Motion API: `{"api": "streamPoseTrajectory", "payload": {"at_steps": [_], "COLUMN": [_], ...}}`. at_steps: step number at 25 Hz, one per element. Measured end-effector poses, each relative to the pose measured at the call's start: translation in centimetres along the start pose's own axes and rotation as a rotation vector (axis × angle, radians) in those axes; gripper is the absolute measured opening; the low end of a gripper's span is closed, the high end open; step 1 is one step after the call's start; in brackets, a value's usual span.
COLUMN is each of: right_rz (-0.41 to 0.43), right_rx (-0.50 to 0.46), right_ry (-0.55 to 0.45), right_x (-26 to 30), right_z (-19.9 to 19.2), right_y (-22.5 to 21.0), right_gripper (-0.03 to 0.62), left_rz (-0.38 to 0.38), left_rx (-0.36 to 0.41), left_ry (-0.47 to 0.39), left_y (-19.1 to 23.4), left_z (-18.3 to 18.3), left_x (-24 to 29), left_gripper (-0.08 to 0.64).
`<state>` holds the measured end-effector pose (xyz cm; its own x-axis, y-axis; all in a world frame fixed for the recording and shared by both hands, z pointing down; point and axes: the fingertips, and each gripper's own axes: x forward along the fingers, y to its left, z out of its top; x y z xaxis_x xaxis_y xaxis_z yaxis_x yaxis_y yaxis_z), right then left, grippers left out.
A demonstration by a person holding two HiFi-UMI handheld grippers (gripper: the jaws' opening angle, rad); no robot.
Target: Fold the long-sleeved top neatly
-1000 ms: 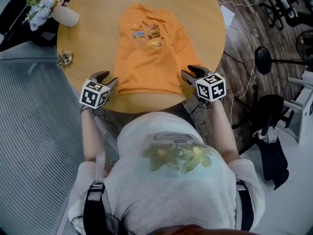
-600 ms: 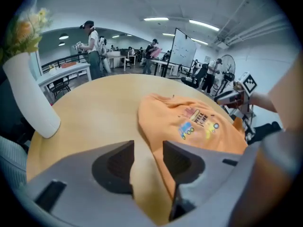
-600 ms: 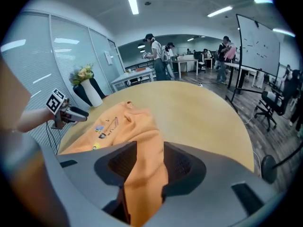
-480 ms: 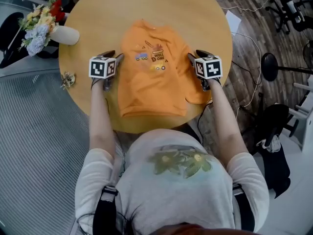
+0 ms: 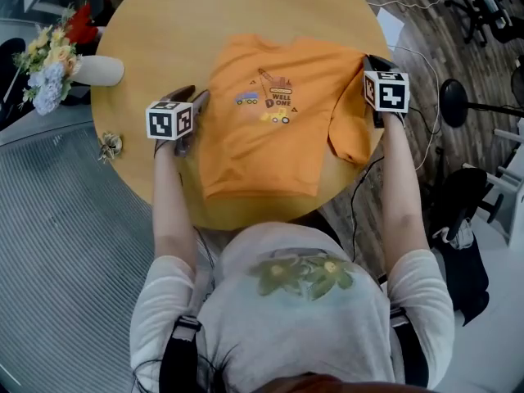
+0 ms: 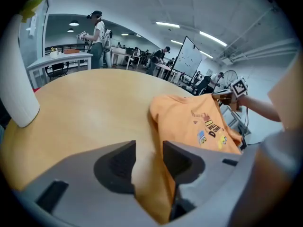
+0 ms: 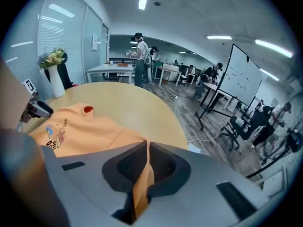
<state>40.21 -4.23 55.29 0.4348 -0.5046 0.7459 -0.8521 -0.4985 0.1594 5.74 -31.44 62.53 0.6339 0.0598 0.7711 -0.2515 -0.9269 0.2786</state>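
An orange long-sleeved top (image 5: 262,129) with a printed front lies on the round wooden table (image 5: 164,23). My left gripper (image 5: 195,105) rests at the top's left edge. Its jaws stand apart, with that edge of orange cloth (image 6: 156,193) between them. My right gripper (image 5: 372,62) is at the top's right shoulder near the table's rim. Its jaws have just been closing and are now shut on a thin fold of orange cloth (image 7: 142,183). Below it the right sleeve (image 5: 350,129) lies bunched and folded.
A white vase of flowers (image 5: 90,70) stands at the table's left rim, and a small metal object (image 5: 108,144) lies near it. The vase (image 6: 19,79) looms close on the left. Cables and chairs (image 5: 483,6) are on the floor to the right. People stand far off.
Both grippers moved from the hem up along the top's sides. The right one then swung outward to the right shoulder and shut on cloth, and the right sleeve now lies spread out.
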Motion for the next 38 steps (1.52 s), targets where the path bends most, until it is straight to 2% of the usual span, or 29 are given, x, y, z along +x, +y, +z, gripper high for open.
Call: {"api": "streamPoseTrajectory", "payload": {"at_steps": [3, 5, 7, 9, 13, 15, 16, 17, 20, 23, 25, 26, 27, 28, 29, 31, 33, 36, 37, 38], "right_rz": [-0.095, -0.119, -0.132, -0.134, -0.035, 0.056, 0.111, 0.174, 0.405, 0.603, 0.634, 0.602, 0.544, 0.480, 0.429, 0.387, 0.412, 0.466, 0.476, 0.487], "right_rx": [0.037, 0.071, 0.077, 0.069, 0.050, 0.065, 0.080, 0.101, 0.198, 0.244, 0.193, 0.150, 0.107, 0.074, 0.056, 0.080, 0.155, 0.235, 0.239, 0.235], "right_ry": [0.073, 0.104, 0.089, 0.036, -0.058, -0.083, -0.094, -0.104, -0.128, -0.083, 0.007, 0.059, 0.098, 0.113, 0.104, 0.047, -0.031, -0.129, -0.153, -0.173], "right_x": [1.9, 2.5, 2.1, 1.2, 0.0, -0.5, -0.7, -1.0, -2.3, -2.8, -1.8, -1.1, -0.4, 0.0, 0.0, -1.1, -3.1, -6.0, -6.8, -7.5], "right_z": [-1.2, -2.1, -2.0, -0.8, 2.1, 3.4, 4.1, 4.9, 7.2, 7.9, 6.4, 5.1, 3.8, 2.9, 2.5, 2.5, 3.0, 3.7, 3.9, 4.1], "right_y": [-3.4, -4.1, -3.7, -2.6, 1.6, 4.4, 6.0, 7.8, 14.0, 19.4, 21.5, 21.7, 21.2, 20.4, 19.4, 17.4, 15.8, 13.7, 13.1, 12.8], "right_gripper": [0.028, 0.029, 0.097, 0.101, 0.101, 0.101, 0.105, 0.116, 0.176, 0.202, 0.204, 0.204, 0.166, 0.067, 0.039, 0.035, 0.034, 0.032, 0.032, 0.032], "left_rz": [0.002, -0.009, -0.038, -0.076, -0.199, -0.245, -0.245, -0.238, -0.269, -0.331, -0.347, -0.350, -0.354, -0.365, -0.384, -0.423, -0.394, -0.260, -0.248, -0.266], "left_rx": [0.020, 0.018, 0.011, -0.005, -0.054, -0.024, 0.015, 0.072, 0.321, 0.554, 0.637, 0.656, 0.660, 0.647, 0.618, 0.526, 0.458, 0.452, 0.437, 0.399], "left_ry": [0.007, 0.012, 0.009, -0.008, -0.023, -0.025, -0.035, -0.050, -0.082, -0.058, -0.044, -0.044, -0.046, -0.049, -0.053, -0.072, -0.098, -0.094, -0.096, -0.102], "left_y": [0.6, 0.4, -0.5, -1.8, -5.8, -8.5, -9.8, -11.2, -17.1, -23.1, -25.7, -26.6, -27.2, -27.4, -27.4, -26.2, -23.0, -16.8, -15.5, -15.0], "left_z": [1.0, 1.4, 1.9, 2.6, 4.0, 4.7, 5.1, 5.5, 5.7, 3.2, 1.4, 0.6, 0.1, -0.2, -0.3, 0.2, 1.4, 3.5, 4.4, 5.4], "left_x": [0.9, 1.7, 2.7, 3.7, 5.5, 6.2, 6.3, 6.3, 5.6, 5.6, 5.9, 6.0, 5.9, 5.6, 5.2, 3.8, 2.8, 3.4, 4.0, 4.6], "left_gripper": [0.173, 0.173, 0.173, 0.173, 0.153, 0.125, 0.081, 0.069, 0.064, 0.064, 0.064, 0.064, 0.064, 0.064, 0.064, 0.064, 0.064, 0.064, 0.066, 0.077]}}
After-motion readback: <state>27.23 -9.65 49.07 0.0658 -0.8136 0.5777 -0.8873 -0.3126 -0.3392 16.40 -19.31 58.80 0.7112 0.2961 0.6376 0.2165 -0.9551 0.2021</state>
